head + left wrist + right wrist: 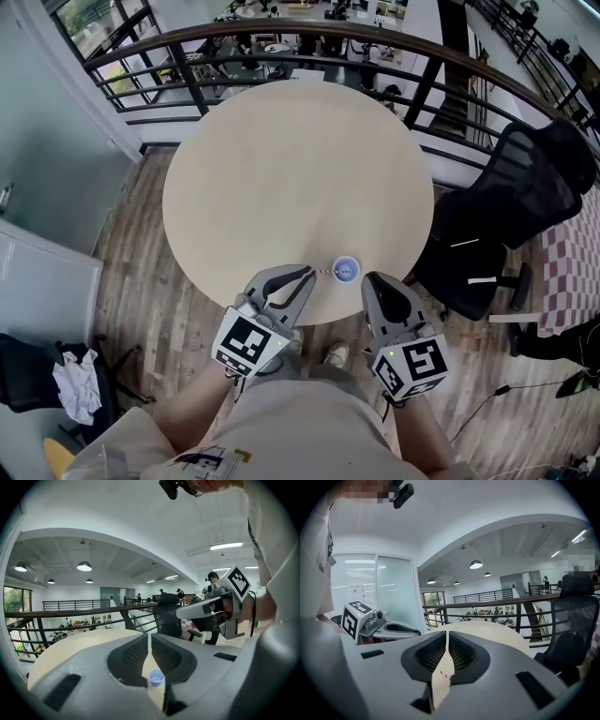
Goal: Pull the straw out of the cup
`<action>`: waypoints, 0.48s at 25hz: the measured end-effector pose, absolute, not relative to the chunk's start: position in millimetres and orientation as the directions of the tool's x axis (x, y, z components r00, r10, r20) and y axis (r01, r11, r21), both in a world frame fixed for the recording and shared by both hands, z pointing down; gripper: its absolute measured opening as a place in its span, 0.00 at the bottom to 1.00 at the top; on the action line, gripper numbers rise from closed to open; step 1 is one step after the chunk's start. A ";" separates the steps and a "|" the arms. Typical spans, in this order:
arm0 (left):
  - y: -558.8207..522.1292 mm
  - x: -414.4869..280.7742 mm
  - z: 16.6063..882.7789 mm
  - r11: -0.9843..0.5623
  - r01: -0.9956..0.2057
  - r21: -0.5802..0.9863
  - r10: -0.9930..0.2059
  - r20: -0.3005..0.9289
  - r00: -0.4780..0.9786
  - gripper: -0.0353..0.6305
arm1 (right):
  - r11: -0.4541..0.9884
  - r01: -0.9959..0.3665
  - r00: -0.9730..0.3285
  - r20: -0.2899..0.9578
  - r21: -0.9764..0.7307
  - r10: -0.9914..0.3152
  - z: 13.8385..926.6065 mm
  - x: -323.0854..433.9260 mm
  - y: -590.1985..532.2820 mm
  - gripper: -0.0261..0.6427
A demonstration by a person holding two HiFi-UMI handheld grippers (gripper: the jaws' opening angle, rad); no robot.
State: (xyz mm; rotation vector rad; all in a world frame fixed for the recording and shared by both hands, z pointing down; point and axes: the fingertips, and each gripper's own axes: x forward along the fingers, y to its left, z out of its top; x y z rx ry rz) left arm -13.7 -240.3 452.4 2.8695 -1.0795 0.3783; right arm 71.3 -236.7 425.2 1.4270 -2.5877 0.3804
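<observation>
The small blue paper cup (346,269) stands near the 6 o'clock edge of the round beige table (281,169). The red-and-white striped straw (325,272) is in it, leaning out toward 9 o'clock. The left gripper (309,273) is at the cup's 9 o'clock by the straw's free end, and the right gripper (373,278) at its 4 o'clock. Both have their jaws pressed together on nothing. To do this well, the left jaws probably need to part, settle around the straw's free end and clench gently. The pull should follow the straw's own lean, since a cup this light would likely tip. Steadying its wall with the right gripper may help.
</observation>
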 end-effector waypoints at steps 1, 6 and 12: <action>-241.8 -13.0 455.4 -0.758 -0.651 -0.038 -0.639 0.247 0.729 0.08 | 0.516 -0.845 -0.534 0.267 -0.142 -0.802 427.4 71.4 -238.0 0.08; -250.8 -9.8 480.0 -0.773 -0.633 -0.027 -0.610 0.305 0.732 0.13 | 0.509 -0.847 -0.532 0.282 -0.156 -0.798 435.9 73.6 -244.1 0.08; -263.3 -2.9 523.4 -0.788 -0.616 0.000 -0.566 0.392 0.725 0.22 | 0.510 -0.845 -0.533 0.305 -0.159 -0.789 445.7 73.4 -245.8 0.08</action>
